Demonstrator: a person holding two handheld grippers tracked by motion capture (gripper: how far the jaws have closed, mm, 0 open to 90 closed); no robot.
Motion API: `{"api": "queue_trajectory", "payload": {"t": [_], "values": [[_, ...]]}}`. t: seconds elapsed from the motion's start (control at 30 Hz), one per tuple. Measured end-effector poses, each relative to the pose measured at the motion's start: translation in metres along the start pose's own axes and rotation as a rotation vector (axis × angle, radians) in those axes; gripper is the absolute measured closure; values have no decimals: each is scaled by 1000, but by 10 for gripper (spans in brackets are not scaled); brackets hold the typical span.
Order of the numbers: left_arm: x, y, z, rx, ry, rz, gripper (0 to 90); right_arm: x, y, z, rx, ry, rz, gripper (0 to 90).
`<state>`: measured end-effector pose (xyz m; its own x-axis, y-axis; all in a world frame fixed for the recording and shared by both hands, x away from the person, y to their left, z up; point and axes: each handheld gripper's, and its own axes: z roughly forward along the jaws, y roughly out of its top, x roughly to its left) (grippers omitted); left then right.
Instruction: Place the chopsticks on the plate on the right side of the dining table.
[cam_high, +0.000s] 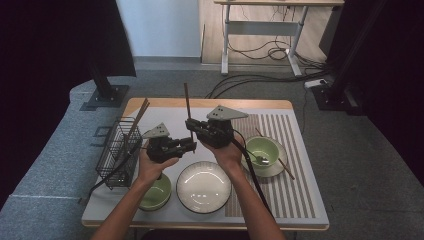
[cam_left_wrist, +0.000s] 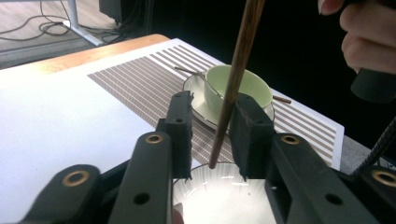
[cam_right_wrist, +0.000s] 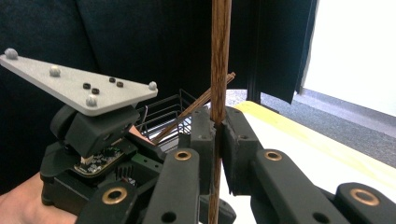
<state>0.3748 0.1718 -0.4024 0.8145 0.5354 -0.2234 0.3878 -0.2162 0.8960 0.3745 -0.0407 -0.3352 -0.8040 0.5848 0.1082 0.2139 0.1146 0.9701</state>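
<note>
Chopstick (cam_high: 188, 107): 1 held, 2 bowls

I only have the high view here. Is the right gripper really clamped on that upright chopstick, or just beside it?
Observer: Clamped. In the right gripper view, the right gripper has both pads pressed on the chopstick.
Reviewer: Does the left one grip the lower end?
Observer: No. In the left gripper view, the left gripper has the chopstick between its jaws, but a gap shows beside the pad at that view's left.
Reviewer: What lies past the tip?
Observer: The plate shows just beyond the lower end. I cannot tell whether they touch.
</note>
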Motion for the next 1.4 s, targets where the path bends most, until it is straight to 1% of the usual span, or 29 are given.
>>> {"api": "queue_trajectory", "payload": {"t": [0.23,0.43,0.53,0.6,0.73,1.1,1.4], "values": [[-1,-1,-1,20,-14,11,795,-1,-1,-2,-4,-6,7,830],[-2,-2,0,28,-28,12,842,-5,-3,-3,-9,-29,14,812],[-2,-2,-1,35,-33,19,855,-6,-4,-4,-9,-41,14,802],[-3,-2,-1,39,-33,22,860,-7,-5,-4,-6,-49,8,794],[-3,-3,-1,50,-34,25,862,-10,-8,-5,-4,-59,10,787],[-2,-2,-1,58,-40,20,863,-15,-11,-7,-1,-73,19,769],[-3,-2,-2,65,-38,23,863,-16,-12,-8,5,-88,12,754]]}}
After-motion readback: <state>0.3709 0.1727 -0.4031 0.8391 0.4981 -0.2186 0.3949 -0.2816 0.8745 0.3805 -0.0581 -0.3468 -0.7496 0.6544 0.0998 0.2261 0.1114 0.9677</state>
